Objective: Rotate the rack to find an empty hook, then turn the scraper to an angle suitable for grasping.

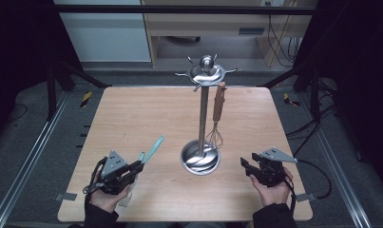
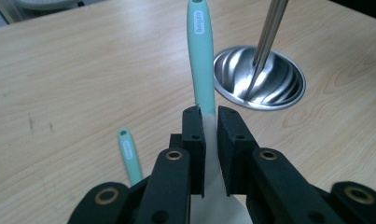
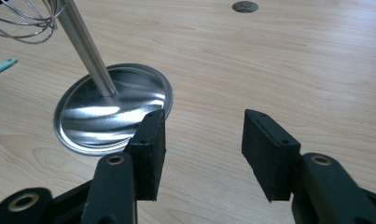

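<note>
The whisk point(image 1: 217, 126) already hangs on the rack point(image 1: 204, 118); the left gripper point(image 2: 211, 140) clamps a teal spatula point(image 2: 200, 65), probably next to hang. The right gripper point(image 3: 202, 149) jaws gape empty.

Tabletop point(image 1: 132, 118): light wood w/ fine grain lines. Spatula point(image 2: 200, 56) handle mint green w/ small white label; blade end off-white. 2nd utensil point(image 2: 129, 156) also mint, same white label. Stand point(image 1: 203, 109): shiny silver, base mirror-like w/ swirled reflections. Whisk point(image 1: 216, 118): brown wooden handle, silver wires. Both grippers' jaws matte black w/ brass-coloured rivets, grey top plates.
</note>
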Action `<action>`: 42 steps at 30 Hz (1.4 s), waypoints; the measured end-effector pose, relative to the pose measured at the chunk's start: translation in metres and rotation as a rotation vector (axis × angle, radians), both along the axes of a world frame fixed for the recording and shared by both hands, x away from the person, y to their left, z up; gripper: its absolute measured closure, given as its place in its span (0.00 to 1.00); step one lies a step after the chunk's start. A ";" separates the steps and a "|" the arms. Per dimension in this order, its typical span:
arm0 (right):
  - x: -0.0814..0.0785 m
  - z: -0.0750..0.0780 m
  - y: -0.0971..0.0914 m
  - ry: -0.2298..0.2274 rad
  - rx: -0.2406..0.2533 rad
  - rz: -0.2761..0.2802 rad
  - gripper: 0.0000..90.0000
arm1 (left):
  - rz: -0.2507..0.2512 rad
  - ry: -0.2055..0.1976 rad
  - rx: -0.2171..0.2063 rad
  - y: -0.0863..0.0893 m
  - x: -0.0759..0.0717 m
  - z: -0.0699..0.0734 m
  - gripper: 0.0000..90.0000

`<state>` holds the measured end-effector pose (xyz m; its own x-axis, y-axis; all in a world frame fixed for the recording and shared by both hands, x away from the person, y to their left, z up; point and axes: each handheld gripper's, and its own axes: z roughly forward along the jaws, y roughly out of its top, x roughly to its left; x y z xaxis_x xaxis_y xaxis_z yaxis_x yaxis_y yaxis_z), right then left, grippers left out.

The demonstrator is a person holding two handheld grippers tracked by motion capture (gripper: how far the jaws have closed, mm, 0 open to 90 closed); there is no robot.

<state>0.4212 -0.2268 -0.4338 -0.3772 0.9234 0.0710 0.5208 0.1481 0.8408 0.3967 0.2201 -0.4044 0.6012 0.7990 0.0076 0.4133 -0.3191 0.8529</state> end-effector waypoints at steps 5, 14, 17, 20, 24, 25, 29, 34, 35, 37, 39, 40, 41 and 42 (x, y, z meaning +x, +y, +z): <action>0.000 0.000 0.000 -0.003 -0.003 -0.001 0.55 | -0.001 -0.054 -0.031 0.001 -0.006 0.012 0.91; 0.001 0.000 -0.001 0.001 -0.002 -0.008 0.55 | -0.004 -0.122 -0.078 0.004 -0.015 0.032 0.90; 0.001 0.000 -0.001 -0.001 -0.002 -0.007 0.55 | 0.000 -0.139 -0.099 0.004 -0.017 0.038 0.90; 0.001 0.000 -0.001 -0.001 -0.005 -0.006 0.55 | 0.001 -0.162 -0.110 0.005 -0.019 0.045 0.90; 0.000 0.000 -0.001 -0.005 -0.008 -0.005 0.54 | -0.008 -0.196 -0.129 0.003 -0.024 0.056 0.90; 0.000 0.000 -0.001 -0.003 -0.004 -0.005 0.54 | -0.010 -0.205 -0.133 0.003 -0.025 0.059 0.90; 0.001 -0.001 -0.002 0.001 -0.004 -0.005 0.54 | -0.023 -0.233 -0.145 0.002 -0.028 0.068 0.90; 0.001 -0.001 -0.002 0.002 -0.004 -0.007 0.54 | -0.036 -0.257 -0.156 0.000 -0.030 0.075 0.90; 0.001 -0.001 -0.002 0.001 -0.003 -0.007 0.54 | -0.036 -0.263 -0.162 -0.001 -0.030 0.077 0.90; 0.001 -0.001 -0.002 0.002 -0.004 -0.008 0.54 | -0.042 -0.274 -0.169 -0.003 -0.030 0.081 0.90; 0.001 -0.001 -0.002 -0.001 -0.008 -0.008 0.54 | -0.048 -0.290 -0.184 -0.006 -0.031 0.086 0.90; 0.001 -0.001 -0.002 0.001 -0.005 -0.008 0.54 | -0.054 -0.296 -0.184 -0.007 -0.031 0.089 0.90; 0.001 -0.001 -0.002 0.001 -0.005 -0.008 0.54 | -0.057 -0.304 -0.190 -0.009 -0.031 0.091 0.90; 0.001 -0.001 -0.002 0.001 -0.005 -0.008 0.54 | -0.061 -0.311 -0.196 -0.010 -0.032 0.094 0.90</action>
<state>0.4220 -0.2285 -0.4346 -0.3694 0.9269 0.0666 0.5228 0.1481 0.8395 0.3650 0.2099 -0.3107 0.6404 0.7665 0.0479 0.1100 -0.1533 0.9820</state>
